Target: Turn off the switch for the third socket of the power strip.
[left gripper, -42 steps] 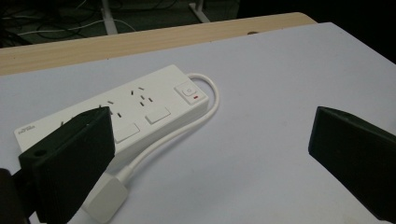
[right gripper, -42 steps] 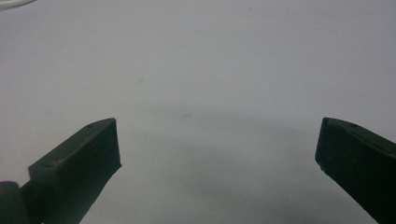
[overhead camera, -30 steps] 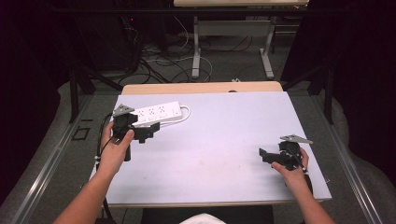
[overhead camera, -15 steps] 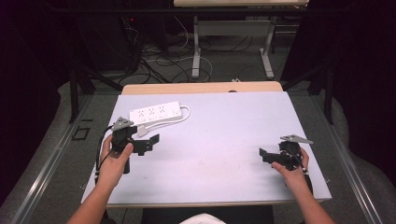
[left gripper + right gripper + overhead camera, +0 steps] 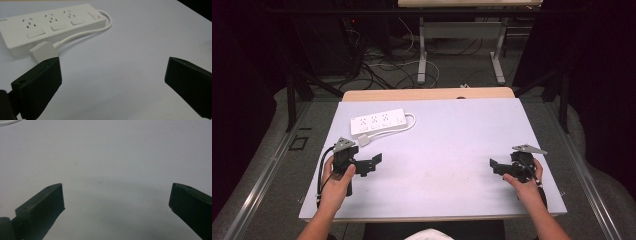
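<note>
One counter (image 5: 452, 150) with a pale grey top carries one white power strip (image 5: 378, 122) at its far left. The power strip lies flat, face up, with three socket groups in a row and one switch at the end where its cord (image 5: 409, 121) leaves. The cord loops back along the near side of the strip and ends in one white plug (image 5: 43, 51), which lies on the counter just beside the strip body.

Two claws are present, each held in one hand. The left claw (image 5: 373, 164) sits over the near left part of the counter, gripped by the left hand (image 5: 337, 181); it is near the power strip but apart from it. In the left gripper view its two black jaws stand wide apart with nothing between them, and the plug lies just beyond the left jaw.

The right claw (image 5: 495, 166) sits over the near right part of the counter, gripped by the right hand (image 5: 524, 181), well apart from the power strip. In the right gripper view its two jaws stand wide apart over bare counter surface, holding nothing.
</note>
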Available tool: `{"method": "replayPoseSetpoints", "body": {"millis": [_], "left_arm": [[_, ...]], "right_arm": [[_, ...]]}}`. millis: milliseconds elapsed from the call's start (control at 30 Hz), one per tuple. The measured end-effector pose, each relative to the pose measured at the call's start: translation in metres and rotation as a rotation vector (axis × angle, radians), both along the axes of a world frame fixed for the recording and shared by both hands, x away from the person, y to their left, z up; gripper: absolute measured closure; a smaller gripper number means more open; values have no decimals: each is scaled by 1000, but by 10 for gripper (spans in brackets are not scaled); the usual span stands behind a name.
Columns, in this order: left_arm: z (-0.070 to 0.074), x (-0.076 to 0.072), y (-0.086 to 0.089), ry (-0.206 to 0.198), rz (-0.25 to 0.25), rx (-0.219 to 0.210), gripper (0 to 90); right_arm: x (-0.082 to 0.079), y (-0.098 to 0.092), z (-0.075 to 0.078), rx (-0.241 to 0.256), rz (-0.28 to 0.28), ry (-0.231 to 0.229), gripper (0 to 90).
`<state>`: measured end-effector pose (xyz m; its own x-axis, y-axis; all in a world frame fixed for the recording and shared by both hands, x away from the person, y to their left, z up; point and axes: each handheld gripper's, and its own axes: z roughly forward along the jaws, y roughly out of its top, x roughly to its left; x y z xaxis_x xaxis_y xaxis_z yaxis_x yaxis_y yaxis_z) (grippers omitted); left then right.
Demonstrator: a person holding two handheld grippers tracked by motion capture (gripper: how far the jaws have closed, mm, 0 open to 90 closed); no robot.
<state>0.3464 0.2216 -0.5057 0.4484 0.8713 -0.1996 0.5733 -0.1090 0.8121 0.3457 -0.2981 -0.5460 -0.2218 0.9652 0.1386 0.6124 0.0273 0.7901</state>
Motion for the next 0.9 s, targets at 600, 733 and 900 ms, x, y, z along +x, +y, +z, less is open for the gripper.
{"method": "replayPoseSetpoints", "body": {"millis": [600, 733, 900], "left_arm": [[-35, -1, 12, 22, 58, 11, 15], [-38, 0, 12, 23, 55, 22, 15], [-44, 1, 9, 37, 42, 32, 14]], "right_arm": [[1, 0, 0, -6, 8, 0, 0], [0, 0, 0, -8, 10, -2, 0], [1, 1, -1, -11, 11, 0, 0]]}}
